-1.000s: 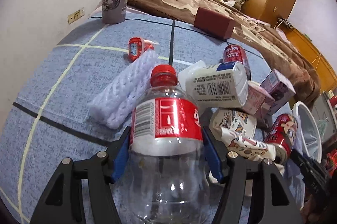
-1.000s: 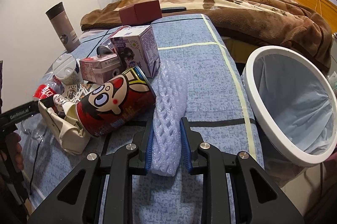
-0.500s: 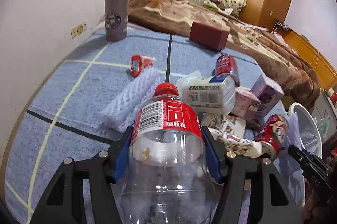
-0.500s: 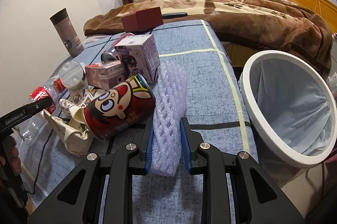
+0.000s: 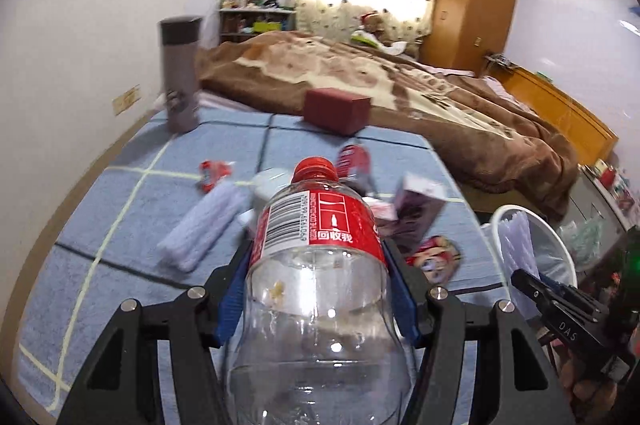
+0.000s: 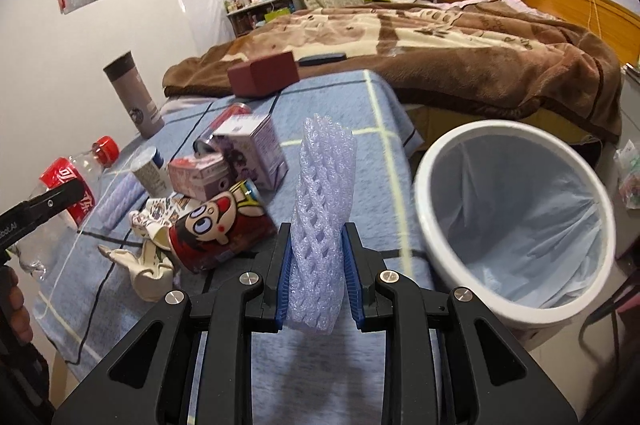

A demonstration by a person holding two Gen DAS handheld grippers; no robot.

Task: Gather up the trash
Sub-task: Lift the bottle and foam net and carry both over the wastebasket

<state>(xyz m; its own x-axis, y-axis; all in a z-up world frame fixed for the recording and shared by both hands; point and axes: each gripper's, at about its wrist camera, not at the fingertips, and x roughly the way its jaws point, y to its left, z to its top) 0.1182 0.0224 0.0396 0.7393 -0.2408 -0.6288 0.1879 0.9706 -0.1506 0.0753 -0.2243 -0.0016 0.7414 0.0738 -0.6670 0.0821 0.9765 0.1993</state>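
Bottle (image 5: 320, 289) clamped in left claw (image 5: 316, 289), foam net (image 6: 320, 225) in right claw (image 6: 316, 281)

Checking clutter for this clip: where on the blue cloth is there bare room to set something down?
Bare cloth lies between the foam net in the right gripper and the white bin, and also between the grey tumbler and the red wrapper. It is crowded around the cartoon can and purple boxes.
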